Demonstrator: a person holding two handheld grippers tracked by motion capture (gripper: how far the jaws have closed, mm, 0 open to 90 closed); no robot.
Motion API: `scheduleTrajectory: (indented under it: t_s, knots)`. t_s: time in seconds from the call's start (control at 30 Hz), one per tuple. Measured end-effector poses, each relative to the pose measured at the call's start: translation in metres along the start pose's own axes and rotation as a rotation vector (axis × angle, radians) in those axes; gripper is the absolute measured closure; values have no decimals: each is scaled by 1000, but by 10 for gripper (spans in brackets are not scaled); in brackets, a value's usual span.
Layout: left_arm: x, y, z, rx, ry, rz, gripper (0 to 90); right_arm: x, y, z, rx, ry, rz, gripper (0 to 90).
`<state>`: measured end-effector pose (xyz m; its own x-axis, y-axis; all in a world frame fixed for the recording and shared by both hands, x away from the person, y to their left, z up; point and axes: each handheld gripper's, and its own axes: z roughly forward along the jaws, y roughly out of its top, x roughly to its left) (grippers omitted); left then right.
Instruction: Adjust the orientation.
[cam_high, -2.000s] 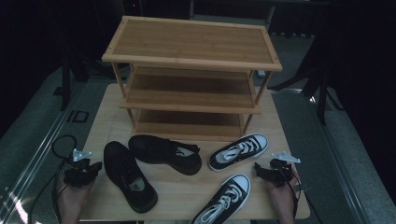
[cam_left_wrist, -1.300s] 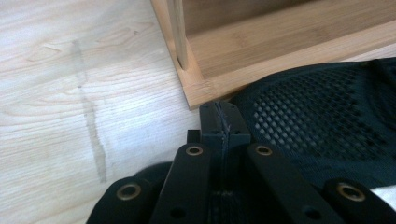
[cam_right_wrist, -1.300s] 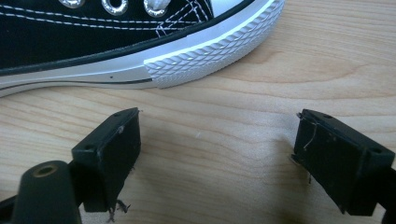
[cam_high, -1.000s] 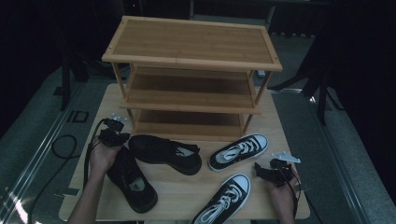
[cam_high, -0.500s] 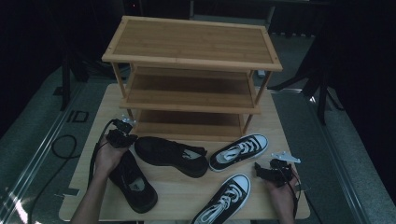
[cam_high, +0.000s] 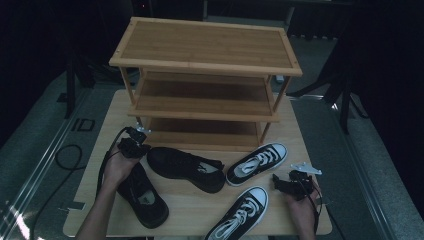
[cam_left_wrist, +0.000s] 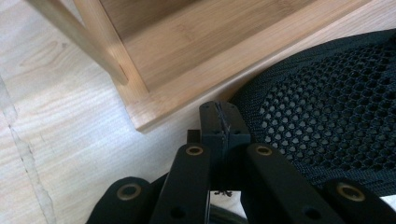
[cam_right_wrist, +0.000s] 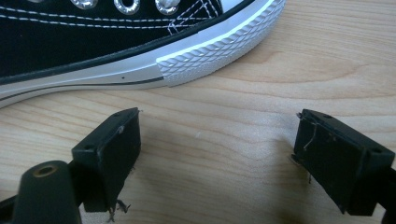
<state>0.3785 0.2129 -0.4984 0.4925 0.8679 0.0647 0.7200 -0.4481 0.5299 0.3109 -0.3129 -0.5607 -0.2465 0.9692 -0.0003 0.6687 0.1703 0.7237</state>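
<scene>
Floor marking (cam_high: 86, 124): it is reading about like "ID", left of the desk (cam_high: 310, 220).
Shoes, rack: no readable text is showing.

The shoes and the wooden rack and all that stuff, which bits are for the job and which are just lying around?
For the job:
- left gripper, shut, at the heel of the all-black shoe
- wooden rack just behind it

Just lying about for now:
- second all-black shoe
- two black-and-white sneakers
- right gripper, open, holding nothing
- cable on the floor
</scene>
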Motion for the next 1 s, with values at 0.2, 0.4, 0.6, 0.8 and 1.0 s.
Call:
scheduleTrajectory:
  t_s: [0.2, 0.4, 0.6, 0.8, 1.0]
  knots:
    - [-5, 9, 5, 2, 25, 34, 900, 0, 0, 0, 0, 0, 1, 145]
    - [-6, 9, 4, -14, -8, 51, 900, 0, 0, 0, 0, 0, 0, 145]
    - [-7, -3, -24, -123, -38, -15, 900, 0, 0, 0, 0, 0, 0, 145]
    - [-8, -35, -51, -163, 40, -49, 900, 0, 0, 0, 0, 0, 0, 145]
    - [6, -80, -71, -182, 125, -175, 900, 0, 0, 0, 1, 0, 1, 145]
